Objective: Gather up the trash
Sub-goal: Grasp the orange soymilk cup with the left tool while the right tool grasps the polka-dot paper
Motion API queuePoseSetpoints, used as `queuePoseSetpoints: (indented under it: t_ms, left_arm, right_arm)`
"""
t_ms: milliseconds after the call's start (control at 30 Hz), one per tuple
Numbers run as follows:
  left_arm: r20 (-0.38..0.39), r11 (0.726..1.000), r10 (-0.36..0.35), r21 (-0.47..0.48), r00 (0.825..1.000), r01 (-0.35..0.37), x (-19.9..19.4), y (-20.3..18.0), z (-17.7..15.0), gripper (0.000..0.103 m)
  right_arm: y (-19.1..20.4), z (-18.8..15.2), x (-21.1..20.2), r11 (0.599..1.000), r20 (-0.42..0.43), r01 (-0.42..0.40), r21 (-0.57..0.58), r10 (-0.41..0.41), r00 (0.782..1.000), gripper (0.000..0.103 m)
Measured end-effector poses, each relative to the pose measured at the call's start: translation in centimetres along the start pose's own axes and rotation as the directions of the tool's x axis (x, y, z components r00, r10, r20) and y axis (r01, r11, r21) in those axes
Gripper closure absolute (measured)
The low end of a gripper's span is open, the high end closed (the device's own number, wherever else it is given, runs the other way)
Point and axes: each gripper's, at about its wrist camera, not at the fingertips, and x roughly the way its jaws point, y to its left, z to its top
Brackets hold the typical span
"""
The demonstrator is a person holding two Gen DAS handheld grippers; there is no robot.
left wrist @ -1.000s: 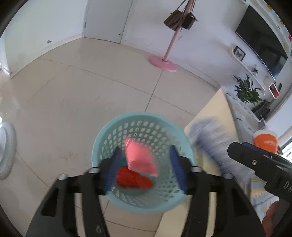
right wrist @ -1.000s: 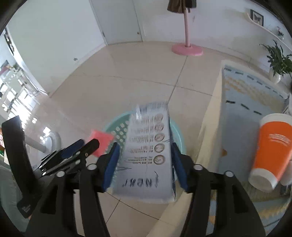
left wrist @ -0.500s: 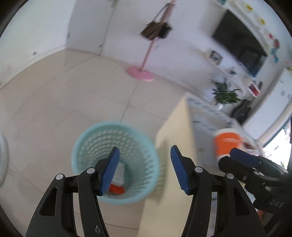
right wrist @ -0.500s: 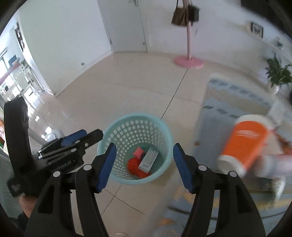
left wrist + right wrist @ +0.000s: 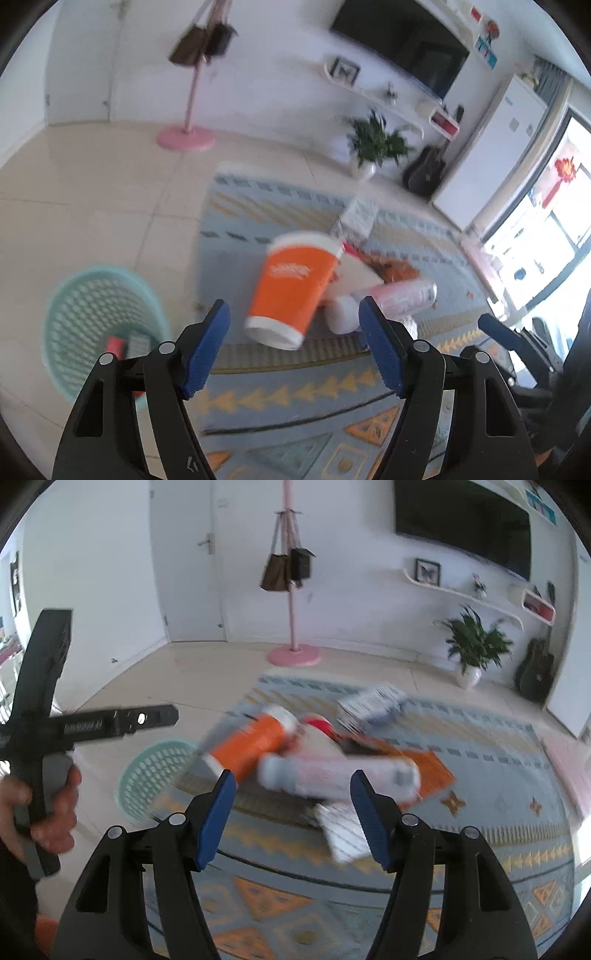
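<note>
Left gripper [image 5: 293, 349]: we see its blue pads spread wide with nothing between them, above the rug [image 5: 280, 413].
Right gripper [image 5: 291, 814]: we see it spread apart and empty too, over the same rug.
Cup [image 5: 291, 288]: orange with white rims, lying tilted on the rug just ahead of our left gripper; its white logo is too blurred for us to read.
Bottle [image 5: 340, 777]: pale with a pink label, lying on its side beside the cup, ahead of our right gripper; we cannot read its print.
Boxes: a printed white box [image 5: 371, 705] lies behind the pile, text unreadable.
Basket [image 5: 96, 328]: teal, on the floor left of the rug, holding a red scrap [image 5: 114, 345] and a small box.
</note>
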Motion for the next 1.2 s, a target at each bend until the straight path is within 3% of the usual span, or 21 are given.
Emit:
queuePoseSetpoints:
  t_ms: [100, 200, 267, 433, 600, 700, 800, 1000, 1067, 1167, 1200]
  left_arm:
    - [-0.035, 0.996, 0.087, 0.031, 0.996, -0.086, 3.9, -0.9, -0.5, 0.033]
    - [-0.056, 0.979, 0.188, 0.087, 0.981, -0.182, 6.8, -1.5, -0.8, 0.033]
    - [-0.082, 0.969, 0.228, 0.116, 0.97, -0.218, 8.4, -1.6, -0.8, 0.039]
    - [-0.046, 0.959, 0.245, 0.16, 0.969, -0.235, 8.9, -1.8, -0.7, 0.045]
    - [-0.024, 0.965, 0.215, 0.156, 0.976, -0.209, 7.5, -2.6, -1.0, 0.046]
    - [-0.024, 0.975, 0.191, 0.12, 0.981, -0.187, 5.3, -2.8, -1.6, 0.046]
    - [-0.03, 0.98, 0.183, 0.091, 0.983, -0.18, 2.9, -3.4, -2.8, 0.046]
    - [0.01, 0.985, 0.173, -0.024, 0.985, -0.173, -1.4, -3.7, -6.1, 0.046]
    - [0.054, 0.986, 0.157, -0.067, 0.986, -0.153, -2.4, -3.3, -7.1, 0.046]
    - [0.08, 0.984, 0.173, -0.057, 0.982, -0.169, -2.5, -3.1, -7.7, 0.046]
    - [0.081, 0.986, 0.162, -0.055, 0.984, -0.157, -2.3, -3.0, -7.7, 0.046]
  right_arm:
    - [-2.9, -2.0, 2.3, 0.999, -0.048, 0.006, 0.041, -0.004, 0.999, 0.042]
    - [-5.2, -3.3, 4.7, 0.995, -0.079, -0.027, 0.097, 0.035, 0.996, 0.042]
    - [-6.0, -3.8, 5.1, 0.992, -0.082, -0.04, 0.118, 0.05, 0.995, 0.042]
    - [-6.9, -4.1, 6.6, 0.985, -0.079, -0.063, 0.16, 0.077, 0.994, 0.042]
    - [-7.4, -4.7, 8.1, 0.978, -0.122, -0.063, 0.199, 0.089, 0.989, 0.039]
    - [-7.1, -4.5, 8.6, 0.981, -0.14, -0.043, 0.19, 0.071, 0.988, 0.025]
    - [-7.0, -4.6, 9.7, 0.979, -0.192, -0.049, 0.198, 0.087, 0.977, 0.024]
    - [-6.5, -5.0, 8.3, 0.98, -0.185, -0.03, 0.195, 0.067, 0.98, 0.016]
    - [-5.8, -4.9, 8.2, 0.987, -0.191, 0.0, 0.162, 0.031, 0.981, 0.016]
    - [-4.7, -4.9, 9.7, 0.993, -0.246, 0.065, 0.099, -0.039, 0.968, 0.018]
    - [-4.8, -5.0, 10.0, 0.991, -0.257, 0.081, 0.104, -0.052, 0.965, 0.032]
